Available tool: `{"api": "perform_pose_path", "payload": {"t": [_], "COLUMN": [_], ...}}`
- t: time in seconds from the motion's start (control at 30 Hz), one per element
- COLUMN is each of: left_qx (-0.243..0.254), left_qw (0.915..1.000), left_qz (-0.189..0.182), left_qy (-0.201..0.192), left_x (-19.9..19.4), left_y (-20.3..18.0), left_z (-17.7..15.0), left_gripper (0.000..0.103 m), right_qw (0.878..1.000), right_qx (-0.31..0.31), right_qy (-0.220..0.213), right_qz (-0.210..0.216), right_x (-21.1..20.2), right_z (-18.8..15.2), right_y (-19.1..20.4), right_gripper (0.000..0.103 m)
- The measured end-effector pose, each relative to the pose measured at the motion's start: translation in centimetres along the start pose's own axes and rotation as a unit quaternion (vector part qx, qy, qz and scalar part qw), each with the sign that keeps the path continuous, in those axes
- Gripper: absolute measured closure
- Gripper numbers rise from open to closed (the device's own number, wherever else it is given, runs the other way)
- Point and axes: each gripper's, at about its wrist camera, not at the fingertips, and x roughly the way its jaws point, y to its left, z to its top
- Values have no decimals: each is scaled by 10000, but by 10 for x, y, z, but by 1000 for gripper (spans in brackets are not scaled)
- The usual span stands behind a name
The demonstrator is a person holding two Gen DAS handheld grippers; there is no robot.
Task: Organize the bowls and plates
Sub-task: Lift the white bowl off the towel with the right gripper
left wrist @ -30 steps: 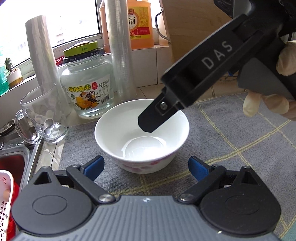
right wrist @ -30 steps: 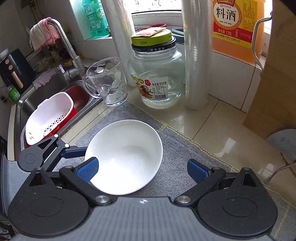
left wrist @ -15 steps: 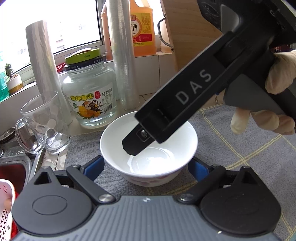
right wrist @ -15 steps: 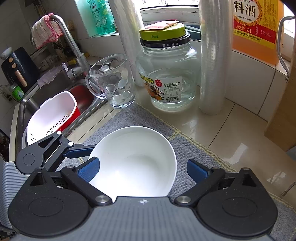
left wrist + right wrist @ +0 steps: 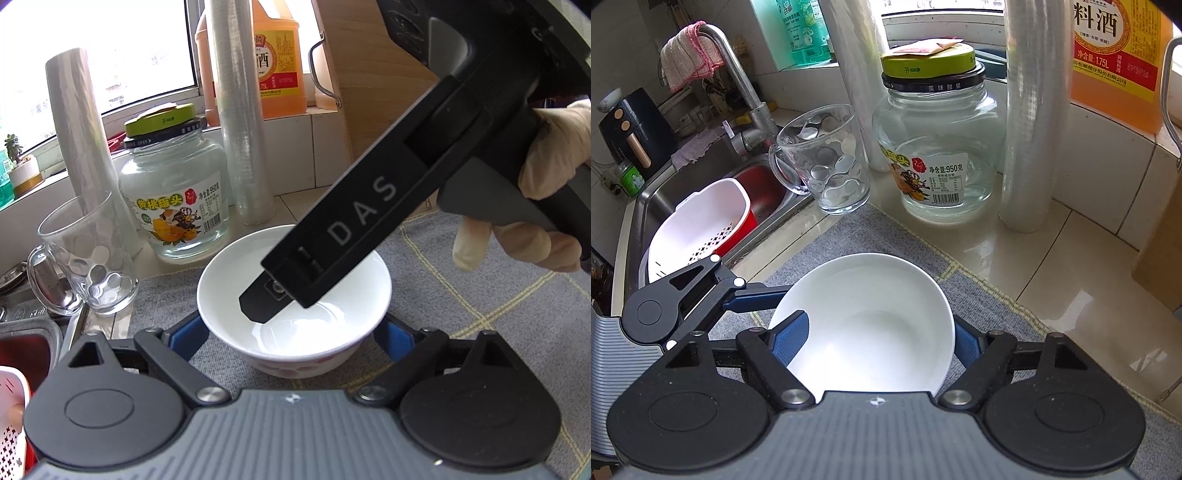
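Note:
A white bowl (image 5: 325, 332) (image 5: 871, 325) with a floral foot stands upright on a grey checked mat (image 5: 461, 295). My right gripper (image 5: 877, 339) comes down steeply on it, its blue pads pressed to the bowl's two sides, so it is shut on the bowl. In the left wrist view one of its black fingers (image 5: 369, 206) crosses over the bowl's inside, held by a gloved hand (image 5: 546, 158). My left gripper (image 5: 290, 328) straddles the bowl low down. Its jaws are closing with the bowl between them, and its pads stand close beside the walls. One left finger (image 5: 757, 295) reaches the bowl's far left side.
Behind the bowl stand a dimpled glass mug (image 5: 827, 166), a glass jar (image 5: 938, 162) with a green lid, two rolls of clear film (image 5: 1030, 129) and an orange bottle (image 5: 1115, 55). To the left is a sink with a white colander (image 5: 701, 221) and a tap.
The right gripper came down over the bowl and its jaws narrowed onto the bowl's sides. The left gripper slid forward, and the bowl now sits between its fingers.

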Motion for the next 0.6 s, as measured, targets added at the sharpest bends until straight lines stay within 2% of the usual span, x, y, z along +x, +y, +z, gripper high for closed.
{"api": "perform_pose_path", "payload": {"t": [0.6], "left_qx": [11], "left_qw": [10000], "left_qz": [-67], "left_qy": [41], "left_x": [-7], "left_y": [-4], "left_z": [0], "left_gripper": [8], "right_qw": [10000], "right_qx": [59], "right_qy": [40], "right_qz": [45], "right_x": [-7], "right_z": [-2], "right_y": [2], "right_gripper": [18]}}
